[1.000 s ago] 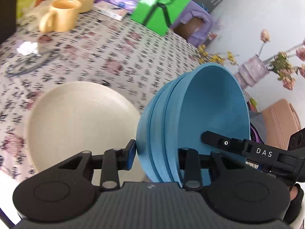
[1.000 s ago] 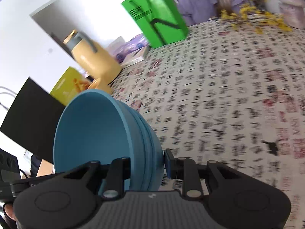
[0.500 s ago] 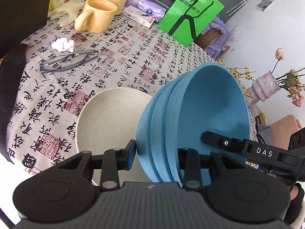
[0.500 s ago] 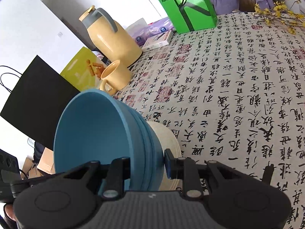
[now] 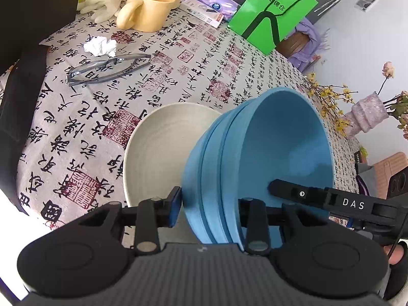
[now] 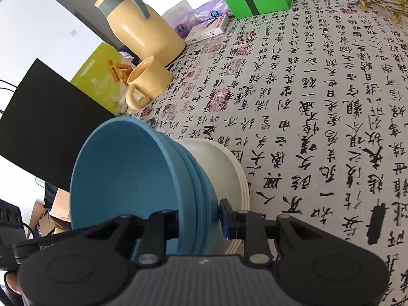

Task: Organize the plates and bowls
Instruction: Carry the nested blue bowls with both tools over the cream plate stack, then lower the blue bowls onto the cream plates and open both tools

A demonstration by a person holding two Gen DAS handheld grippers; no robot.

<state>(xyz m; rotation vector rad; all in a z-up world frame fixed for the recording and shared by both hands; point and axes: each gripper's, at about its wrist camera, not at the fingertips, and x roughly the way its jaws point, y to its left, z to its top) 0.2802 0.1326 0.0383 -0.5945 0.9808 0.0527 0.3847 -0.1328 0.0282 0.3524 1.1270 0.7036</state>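
**Blue bowls held over the plates**

Calligraphy tablecloth (image 5: 178,58) covers everything. On it sits a stack of cream plates (image 6: 229,168), and just above that a tilted stack of blue bowls (image 5: 229,168), pinched from both sides: left gripper (image 5: 209,204) and right gripper (image 6: 199,219) each clamp the rim. Further back: yellow mug (image 5: 150,7), glasses (image 5: 107,68).

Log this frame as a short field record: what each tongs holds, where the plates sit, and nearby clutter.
left tongs: shut on blue bowl stack, gripping the rim
right tongs: shut on the opposite rim of the same stack
bowl stack pose: tilted, above cream plates
plates: stacked on tablecloth
clutter: yellow mug, glasses, crumpled tissue
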